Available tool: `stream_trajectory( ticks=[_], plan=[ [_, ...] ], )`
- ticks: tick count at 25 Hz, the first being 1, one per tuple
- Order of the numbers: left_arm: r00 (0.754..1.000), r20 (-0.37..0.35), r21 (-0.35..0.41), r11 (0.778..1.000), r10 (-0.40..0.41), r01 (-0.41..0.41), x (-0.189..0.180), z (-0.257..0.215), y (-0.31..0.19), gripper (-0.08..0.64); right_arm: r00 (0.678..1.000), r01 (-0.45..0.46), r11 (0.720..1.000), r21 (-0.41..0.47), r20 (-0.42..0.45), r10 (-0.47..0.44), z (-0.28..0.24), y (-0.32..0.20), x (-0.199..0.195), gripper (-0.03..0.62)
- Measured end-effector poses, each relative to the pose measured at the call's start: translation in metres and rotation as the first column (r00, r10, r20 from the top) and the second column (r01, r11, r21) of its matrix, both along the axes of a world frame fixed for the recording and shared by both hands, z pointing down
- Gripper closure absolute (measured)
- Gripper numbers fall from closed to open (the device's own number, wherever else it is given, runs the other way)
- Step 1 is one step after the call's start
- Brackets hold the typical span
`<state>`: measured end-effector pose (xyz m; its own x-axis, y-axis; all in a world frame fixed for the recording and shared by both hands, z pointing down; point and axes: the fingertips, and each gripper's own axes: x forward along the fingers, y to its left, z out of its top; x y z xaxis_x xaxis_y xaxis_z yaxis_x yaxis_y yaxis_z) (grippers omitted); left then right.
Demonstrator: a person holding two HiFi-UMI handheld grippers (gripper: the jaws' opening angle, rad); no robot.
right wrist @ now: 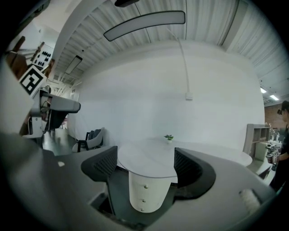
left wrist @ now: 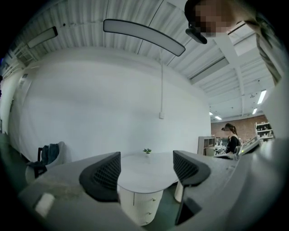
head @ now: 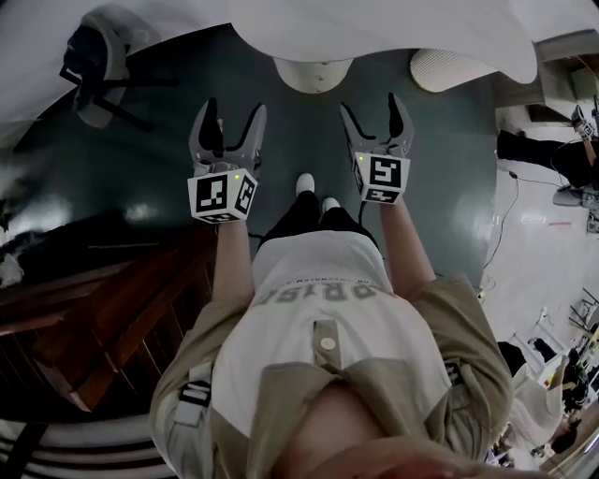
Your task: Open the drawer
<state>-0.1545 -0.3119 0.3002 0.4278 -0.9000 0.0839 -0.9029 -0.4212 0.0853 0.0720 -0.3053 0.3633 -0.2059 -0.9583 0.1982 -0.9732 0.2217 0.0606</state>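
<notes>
A white round drawer pedestal (head: 314,75) with three small knobs stands under a white table (head: 374,28), some way ahead of both grippers. In the left gripper view the pedestal (left wrist: 144,205) shows low between the jaws; in the right gripper view the same pedestal (right wrist: 146,191) shows with its knobs facing me. My left gripper (head: 234,112) and right gripper (head: 371,108) are held side by side over the dark floor, both open and holding nothing. Neither touches the pedestal. The left gripper (left wrist: 146,173) and the right gripper (right wrist: 146,167) frame the table between their pads.
A small potted plant (right wrist: 169,137) sits on the table. A second table support (head: 449,67) stands to the right. A chair with clothing (head: 98,70) is at the far left. Dark wooden furniture (head: 103,318) lies at my left side. A person (left wrist: 231,140) works far right.
</notes>
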Motion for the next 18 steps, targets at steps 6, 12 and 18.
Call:
stream_trajectory(
  ticks=[6,12,18],
  plan=[
    [1.0,-0.012,-0.023,1.0,-0.021,0.021,0.003,0.053,-0.001,0.193,0.999,0.025,1.0,-0.007,-0.022,-0.025,0.06,-0.022,0.004,0.195],
    [1.0,0.003,-0.054,0.998,-0.027,0.027,0.01,0.129,-0.009,0.193,1.0,0.006,1.0,-0.024,0.015,-0.006,0.14,-0.055,0.008,0.206],
    [1.0,-0.013,-0.065,0.998,-0.028,0.027,0.014,0.197,-0.022,0.193,1.0,0.01,0.999,-0.032,-0.007,-0.01,0.218,-0.093,0.003,0.216]
  ],
)
